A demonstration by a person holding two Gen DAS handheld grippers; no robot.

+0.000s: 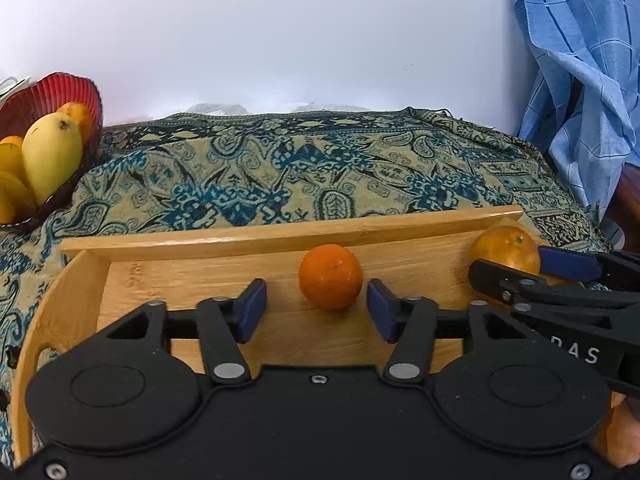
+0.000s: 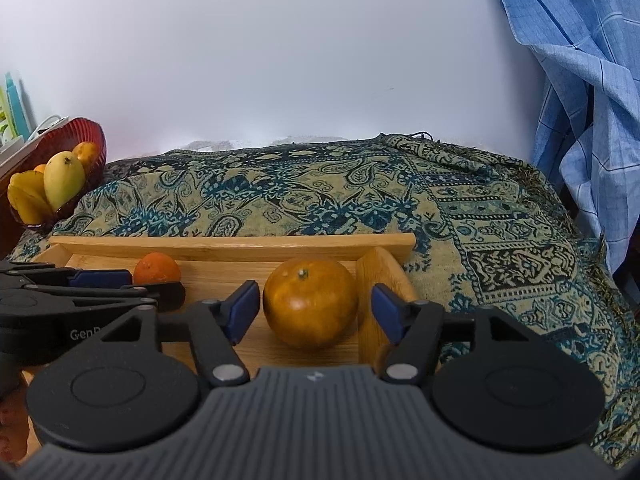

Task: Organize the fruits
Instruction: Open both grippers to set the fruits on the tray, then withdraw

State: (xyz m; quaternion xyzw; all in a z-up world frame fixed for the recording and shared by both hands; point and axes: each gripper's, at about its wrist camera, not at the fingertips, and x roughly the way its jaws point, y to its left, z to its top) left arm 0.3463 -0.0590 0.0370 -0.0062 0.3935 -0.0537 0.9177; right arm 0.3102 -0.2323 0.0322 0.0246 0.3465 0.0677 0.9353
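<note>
- Now the left gripper (image 1: 317,306) stands with jaws apart, the small orange (image 1: 330,276) sitting between its blue pads, untouched, on the wooden tray (image 1: 192,276).
- Right gripper (image 2: 315,312) likewise parted around the bigger orange (image 2: 310,307), gaps showing both sides, by the tray's right end.
- Red bowl (image 2: 94,136) at far left holds a mango (image 2: 64,184) and other yellow fruit on the patterned cloth (image 2: 320,200).

1. A patterned cloth (image 2: 320,200) in teal, black and beige paisley covers the tabletop, rumpled along its far edge.
2. A blue checked fabric (image 2: 580,80) hangs at the right, against the wall.
3. A plain white wall (image 1: 280,40) fills the background.
4. Some books or papers (image 2: 12,120) stand at the far left, partly cut off.
</note>
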